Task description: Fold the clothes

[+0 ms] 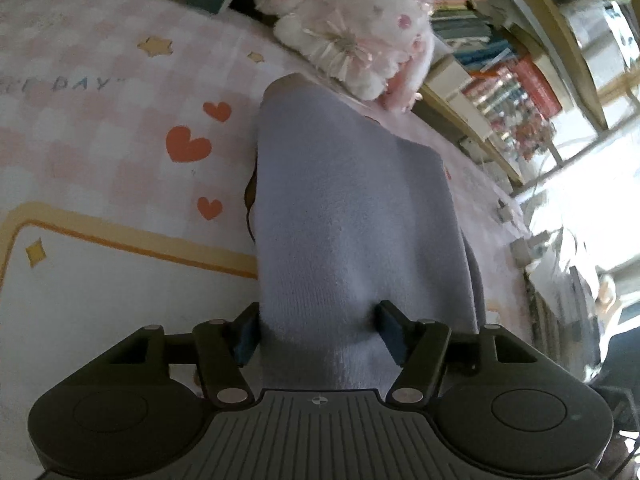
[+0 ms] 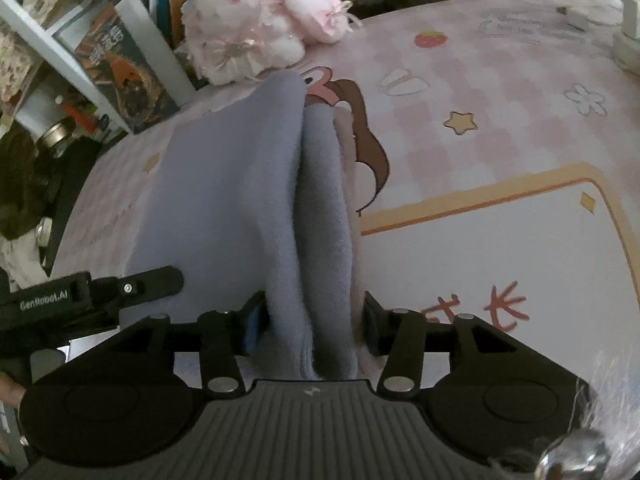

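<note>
A lavender fleece garment (image 1: 344, 208) lies folded into a long thick strip on a pink checked bed sheet (image 1: 100, 128). In the left wrist view its near end fills the gap of my left gripper (image 1: 320, 328), and both pads touch the cloth, the right one dimpling it. In the right wrist view the garment (image 2: 224, 184) shows as stacked layers with a deep fold down the middle. My right gripper (image 2: 312, 324) straddles that end: the left pad touches the fleece and the right pad stands slightly clear. A black part of the left gripper (image 2: 100, 292) shows at the left.
A pink and white plush toy (image 1: 360, 28) (image 2: 248, 28) lies just beyond the garment's far end. Shelves of books (image 1: 500, 80) (image 2: 120, 60) line the bed's edge. The sheet (image 2: 500, 120) with hearts, stars and a cartoon print spreads beside the garment.
</note>
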`<state>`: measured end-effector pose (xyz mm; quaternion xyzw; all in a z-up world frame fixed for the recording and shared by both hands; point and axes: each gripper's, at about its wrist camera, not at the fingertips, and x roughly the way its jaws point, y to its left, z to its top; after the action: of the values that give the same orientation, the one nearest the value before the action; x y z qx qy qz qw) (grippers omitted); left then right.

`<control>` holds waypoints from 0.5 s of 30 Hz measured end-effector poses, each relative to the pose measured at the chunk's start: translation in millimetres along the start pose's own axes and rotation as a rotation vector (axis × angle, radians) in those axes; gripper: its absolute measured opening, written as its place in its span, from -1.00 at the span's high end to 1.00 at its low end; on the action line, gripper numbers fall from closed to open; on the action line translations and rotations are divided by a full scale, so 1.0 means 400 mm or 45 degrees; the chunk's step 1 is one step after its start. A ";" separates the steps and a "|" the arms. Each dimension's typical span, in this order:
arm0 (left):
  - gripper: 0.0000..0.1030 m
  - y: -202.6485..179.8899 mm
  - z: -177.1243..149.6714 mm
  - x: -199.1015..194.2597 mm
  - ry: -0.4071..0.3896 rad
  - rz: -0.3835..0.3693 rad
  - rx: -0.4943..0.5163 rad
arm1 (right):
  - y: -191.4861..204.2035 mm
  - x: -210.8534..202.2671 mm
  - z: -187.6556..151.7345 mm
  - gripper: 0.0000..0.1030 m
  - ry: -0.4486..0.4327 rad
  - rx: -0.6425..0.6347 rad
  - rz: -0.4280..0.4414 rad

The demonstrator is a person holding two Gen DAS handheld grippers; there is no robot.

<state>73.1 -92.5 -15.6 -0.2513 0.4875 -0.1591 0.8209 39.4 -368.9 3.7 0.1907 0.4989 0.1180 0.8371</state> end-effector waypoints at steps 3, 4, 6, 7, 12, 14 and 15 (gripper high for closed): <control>-0.25 -0.003 -0.006 0.000 -0.025 0.011 -0.028 | -0.015 0.009 0.013 0.06 0.017 -0.006 0.053; -0.25 -0.005 -0.007 0.000 -0.030 0.015 -0.032 | -0.020 0.010 0.018 0.06 0.025 -0.007 0.069; -0.24 -0.009 -0.009 0.001 -0.039 0.022 -0.031 | -0.026 0.012 0.027 0.08 0.044 -0.022 0.094; -0.23 -0.011 -0.010 0.002 -0.043 0.026 -0.031 | -0.028 0.013 0.030 0.09 0.048 -0.034 0.105; -0.07 -0.035 -0.020 -0.002 -0.067 0.072 -0.007 | -0.029 0.020 0.043 0.35 0.086 -0.115 0.157; -0.01 -0.061 -0.027 -0.017 -0.077 0.114 0.044 | -0.017 0.005 0.040 0.47 0.078 -0.188 0.158; 0.00 -0.076 -0.033 -0.028 -0.080 0.128 0.077 | -0.007 -0.006 0.034 0.48 0.074 -0.232 0.158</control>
<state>55.6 -115.6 4.3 -0.2066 0.4684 -0.1242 0.8500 50.2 -375.3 10.2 0.1407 0.4974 0.2199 0.8273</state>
